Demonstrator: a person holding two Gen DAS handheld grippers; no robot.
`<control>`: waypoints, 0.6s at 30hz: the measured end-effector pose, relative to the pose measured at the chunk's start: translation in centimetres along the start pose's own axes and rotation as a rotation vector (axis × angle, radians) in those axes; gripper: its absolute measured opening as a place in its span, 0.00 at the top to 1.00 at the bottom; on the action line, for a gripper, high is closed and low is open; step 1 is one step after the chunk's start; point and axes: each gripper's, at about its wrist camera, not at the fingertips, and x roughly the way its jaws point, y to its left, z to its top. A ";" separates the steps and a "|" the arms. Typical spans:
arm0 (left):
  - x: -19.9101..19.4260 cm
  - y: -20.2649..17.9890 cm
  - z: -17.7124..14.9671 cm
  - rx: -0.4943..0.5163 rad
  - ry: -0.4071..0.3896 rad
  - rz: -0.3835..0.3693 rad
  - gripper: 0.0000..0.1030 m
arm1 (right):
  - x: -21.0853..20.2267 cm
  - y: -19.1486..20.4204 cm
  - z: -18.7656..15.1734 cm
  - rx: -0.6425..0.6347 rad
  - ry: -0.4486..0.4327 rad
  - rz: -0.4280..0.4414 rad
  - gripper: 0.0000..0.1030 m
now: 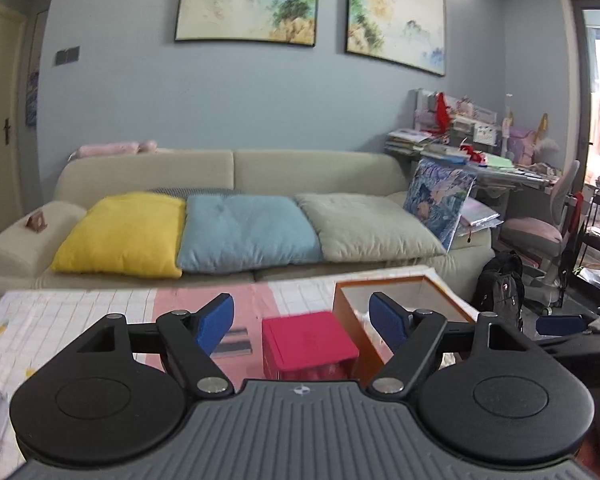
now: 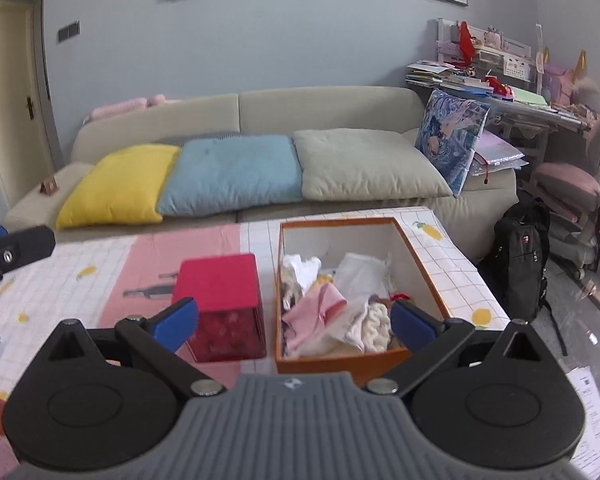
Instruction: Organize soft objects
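Note:
An orange cardboard box (image 2: 340, 362) stands on the checked tablecloth (image 2: 100, 264), holding several crumpled soft cloths (image 2: 332, 312) in white, pink and cream. Left of it sits a red lidded box (image 2: 220, 284). My right gripper (image 2: 296, 318) hovers open just in front of both boxes, with nothing between its blue pads. In the left wrist view, my left gripper (image 1: 302, 316) is open and empty too, facing the red box (image 1: 308, 340) and the orange box (image 1: 348, 320). Yellow (image 1: 120, 232), blue (image 1: 248, 232) and grey-green (image 1: 364, 228) cushions lie on the sofa behind.
A beige sofa (image 2: 320, 108) runs behind the table, with a patterned pillow (image 2: 452, 136) leaning at its right end. A black backpack (image 2: 520, 264) stands on the floor to the right, near a cluttered desk (image 2: 500, 92) and a pink chair (image 2: 568, 184).

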 end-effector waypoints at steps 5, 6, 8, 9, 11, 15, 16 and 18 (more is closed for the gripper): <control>1.2 -0.2 -0.9 0.010 0.109 0.018 0.10 | 0.7 0.4 -1.1 -0.031 0.049 0.028 0.03; 1.5 -0.1 -0.9 0.012 0.132 0.035 0.10 | 0.9 0.2 -1.1 -0.022 0.061 0.026 0.03; 1.7 0.0 -0.9 0.018 0.152 0.060 0.10 | 1.4 -0.2 -0.7 0.014 0.079 0.032 0.03; 1.6 0.0 -0.9 0.021 0.147 0.063 0.10 | 1.5 -0.4 -0.6 0.031 0.077 0.033 0.03; 1.8 0.0 -0.7 0.025 0.149 0.064 0.08 | 1.6 -0.7 -0.4 0.052 0.069 0.024 0.03; 2.1 -0.1 -1.4 0.027 0.191 0.071 0.08 | 1.5 -0.8 -0.5 0.056 0.063 0.017 0.03; 2.3 -0.1 -1.5 0.028 0.204 0.072 0.08 | 1.5 -0.7 -0.5 0.054 0.063 0.016 0.03; 2.5 -0.2 -1.7 0.032 0.219 0.081 0.08 | 1.8 -0.5 -0.5 0.042 0.075 0.021 0.03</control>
